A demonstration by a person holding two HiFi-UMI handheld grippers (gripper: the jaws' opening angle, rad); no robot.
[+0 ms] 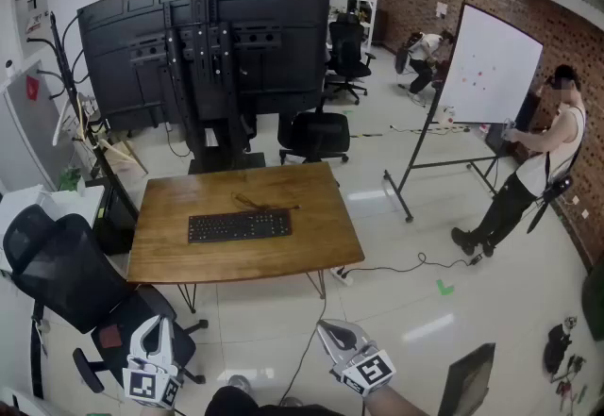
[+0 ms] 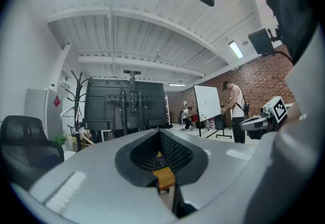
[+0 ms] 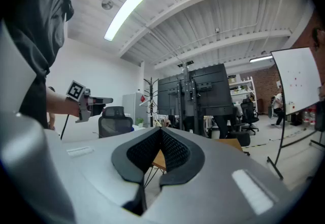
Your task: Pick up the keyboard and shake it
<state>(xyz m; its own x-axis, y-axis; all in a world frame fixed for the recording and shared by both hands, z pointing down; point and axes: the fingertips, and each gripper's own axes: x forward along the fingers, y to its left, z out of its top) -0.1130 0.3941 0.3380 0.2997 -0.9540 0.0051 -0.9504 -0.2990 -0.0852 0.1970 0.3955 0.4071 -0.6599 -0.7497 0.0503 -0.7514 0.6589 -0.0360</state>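
Hanging closed and empty, left tool (image 1: 156, 324) and right tool (image 1: 328, 327) are well short of the keyboard (image 1: 239, 225).

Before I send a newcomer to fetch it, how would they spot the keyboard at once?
In front of the big black display stand is a wooden table. On its top lies the keyboard: black, long and flat, the only large thing there, with just a thin stick-like thing behind it.
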